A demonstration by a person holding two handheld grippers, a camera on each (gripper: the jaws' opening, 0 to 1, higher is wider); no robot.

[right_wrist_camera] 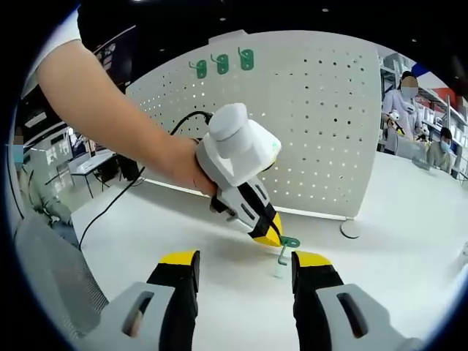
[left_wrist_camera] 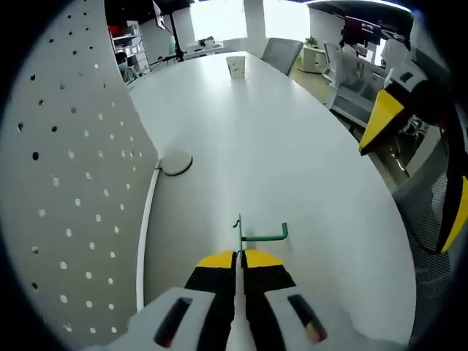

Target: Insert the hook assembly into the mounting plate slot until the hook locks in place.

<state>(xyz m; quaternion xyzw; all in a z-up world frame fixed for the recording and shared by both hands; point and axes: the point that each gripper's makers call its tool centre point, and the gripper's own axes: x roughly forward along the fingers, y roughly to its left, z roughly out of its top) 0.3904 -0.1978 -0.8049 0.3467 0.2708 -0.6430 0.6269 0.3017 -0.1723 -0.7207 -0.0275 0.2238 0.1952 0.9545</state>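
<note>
Hook [left_wrist_camera: 259, 235], green, sits pinched in your left tool [left_wrist_camera: 240, 257] low over the white desk [left_wrist_camera: 292, 146], clear of the pegboard [right_wrist_camera: 314, 110], while your right tool [right_wrist_camera: 245, 267] waits spread, ready to assist.

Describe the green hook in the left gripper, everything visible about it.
The green hook is a thin bent rod, seemingly coated wire: a crossbar with an upturned tip and a short upright post. The left gripper pinches it between shut yellow-tipped jaws, close over the white table. In the right gripper view it hangs at those jaw tips, in front of the pegboard.
</note>
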